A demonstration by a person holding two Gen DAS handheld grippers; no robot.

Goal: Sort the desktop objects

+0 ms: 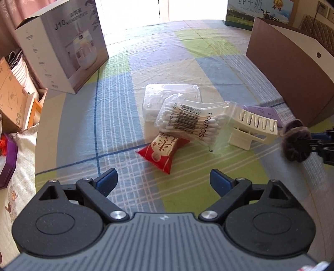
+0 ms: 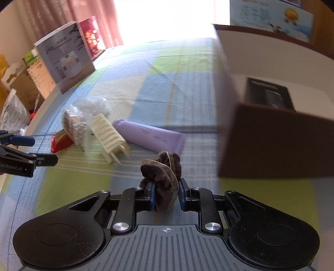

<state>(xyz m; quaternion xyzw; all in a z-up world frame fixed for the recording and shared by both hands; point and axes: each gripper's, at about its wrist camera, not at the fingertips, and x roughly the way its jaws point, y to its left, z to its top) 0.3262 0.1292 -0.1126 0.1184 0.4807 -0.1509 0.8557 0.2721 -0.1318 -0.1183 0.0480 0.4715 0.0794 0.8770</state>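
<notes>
My right gripper (image 2: 166,192) is shut on a dark brown velvet scrunchie (image 2: 161,177), held above the checked tablecloth; the left wrist view shows that scrunchie (image 1: 295,143) at the right edge. My left gripper (image 1: 163,181) stands open over the cloth, just short of a red snack packet (image 1: 162,152). Behind the packet lie a bag of cotton swabs (image 1: 185,121), a clear plastic case (image 1: 167,98) and a cream slotted rack (image 1: 254,127). A lilac tube (image 2: 148,136) lies past the rack. The brown open box (image 2: 277,143) stands to my right, with a black item (image 2: 269,93) inside.
A humidifier carton (image 1: 62,48) stands at the back left of the table. A milk carton (image 1: 256,12) sits at the far right behind the brown box. Cardboard boxes and clutter (image 1: 12,98) crowd the space off the table's left edge.
</notes>
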